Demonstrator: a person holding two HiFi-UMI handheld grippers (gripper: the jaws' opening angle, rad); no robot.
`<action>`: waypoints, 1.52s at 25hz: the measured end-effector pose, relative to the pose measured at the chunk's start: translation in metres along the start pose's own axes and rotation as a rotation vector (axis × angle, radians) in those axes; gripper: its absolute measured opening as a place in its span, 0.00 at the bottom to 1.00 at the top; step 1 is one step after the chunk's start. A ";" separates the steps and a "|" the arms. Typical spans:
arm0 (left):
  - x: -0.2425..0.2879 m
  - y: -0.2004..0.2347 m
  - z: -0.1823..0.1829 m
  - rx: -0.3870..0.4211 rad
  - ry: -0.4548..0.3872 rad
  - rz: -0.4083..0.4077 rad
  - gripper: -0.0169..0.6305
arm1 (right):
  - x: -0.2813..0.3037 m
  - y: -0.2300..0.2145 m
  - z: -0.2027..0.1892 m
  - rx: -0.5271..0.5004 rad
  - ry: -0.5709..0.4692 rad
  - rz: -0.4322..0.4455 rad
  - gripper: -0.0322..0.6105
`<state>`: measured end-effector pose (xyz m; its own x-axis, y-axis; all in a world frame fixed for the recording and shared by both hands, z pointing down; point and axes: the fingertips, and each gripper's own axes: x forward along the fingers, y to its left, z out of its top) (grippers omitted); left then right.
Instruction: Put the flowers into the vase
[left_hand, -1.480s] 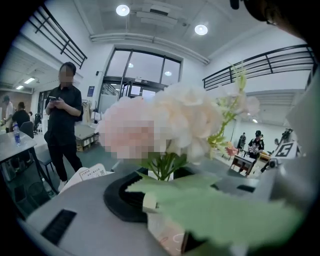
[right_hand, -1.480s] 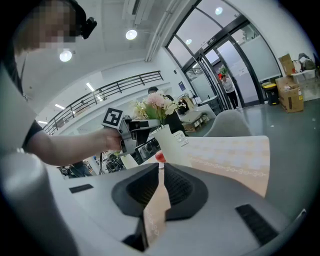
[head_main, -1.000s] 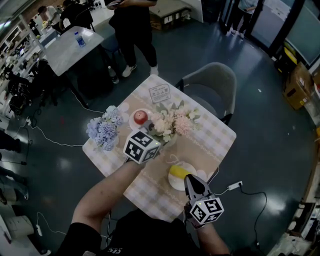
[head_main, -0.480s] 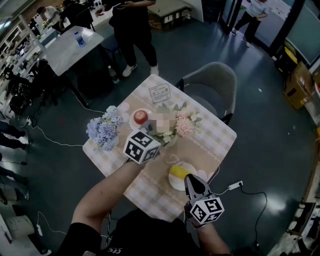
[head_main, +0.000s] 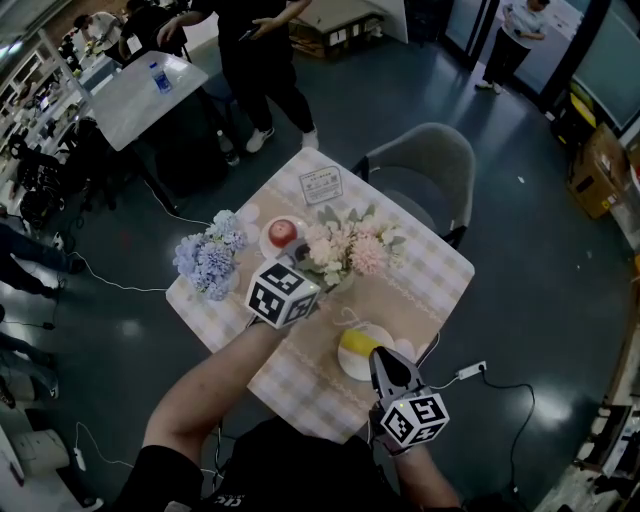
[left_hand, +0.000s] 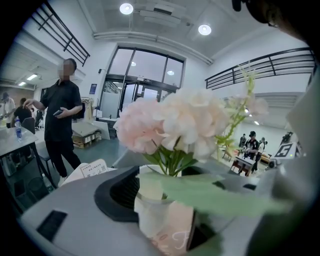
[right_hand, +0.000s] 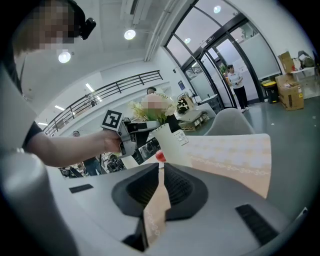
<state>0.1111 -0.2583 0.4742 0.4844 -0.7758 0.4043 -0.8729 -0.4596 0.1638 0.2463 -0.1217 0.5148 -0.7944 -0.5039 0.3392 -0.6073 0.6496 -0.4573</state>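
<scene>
A bunch of pale pink and white flowers stands in a white vase in the middle of the table. My left gripper reaches in level from the near left. Its jaws have just been opening, and the vase and green stems stand between them with the pads no longer pressing. The blooms fill the left gripper view above the jaws. My right gripper rests shut and empty at the near right, its tips aimed at the vase.
A blue hydrangea bunch lies on the table's left side. A red apple sits on a small plate behind the vase, and something yellow on a white plate by my right gripper. A grey chair stands beyond the table; people are further off.
Both grippers and the flowers stay where they were on the table. Only the people in the background have shifted.
</scene>
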 end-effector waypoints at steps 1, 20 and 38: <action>-0.001 0.001 0.000 0.001 0.001 0.003 0.41 | 0.000 0.000 0.000 0.000 0.000 0.001 0.13; -0.004 -0.002 -0.005 0.020 0.023 0.015 0.53 | -0.003 0.002 -0.004 0.005 -0.001 0.005 0.13; -0.004 -0.002 -0.007 0.025 0.024 0.044 0.61 | -0.006 0.000 -0.007 0.007 0.005 0.004 0.13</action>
<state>0.1111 -0.2514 0.4786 0.4434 -0.7854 0.4318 -0.8916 -0.4357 0.1231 0.2511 -0.1146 0.5182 -0.7968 -0.4985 0.3415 -0.6042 0.6478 -0.4640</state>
